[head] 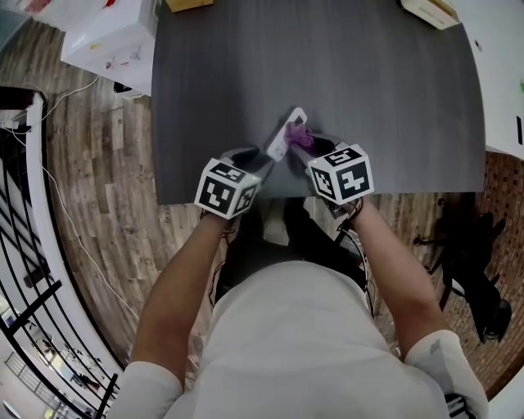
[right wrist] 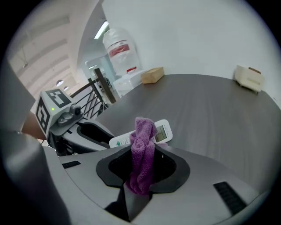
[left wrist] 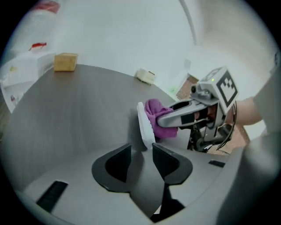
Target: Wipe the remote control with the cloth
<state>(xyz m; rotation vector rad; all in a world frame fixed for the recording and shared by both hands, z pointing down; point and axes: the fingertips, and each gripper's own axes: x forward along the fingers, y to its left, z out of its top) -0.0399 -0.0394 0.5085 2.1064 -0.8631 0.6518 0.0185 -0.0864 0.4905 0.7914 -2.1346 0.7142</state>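
Note:
A white remote control (head: 288, 131) is held up at a slant near the front edge of the dark grey table (head: 368, 90). My left gripper (head: 266, 159) is shut on its near end; in the left gripper view the remote (left wrist: 145, 126) stands edge-on between the jaw tips. My right gripper (head: 309, 151) is shut on a purple cloth (head: 300, 137). The cloth (right wrist: 142, 151) rises from between the jaws and its top lies against the remote (right wrist: 161, 131) beside the small display. In the left gripper view the cloth (left wrist: 157, 117) presses on the remote's right face.
A tan block (head: 188, 4) and a cream box (head: 430, 10) sit at the table's far edge. White boxes (head: 110, 37) stand on the wooden floor at the left, near a black railing (head: 33, 245). A large water bottle (right wrist: 120, 48) stands beyond the table.

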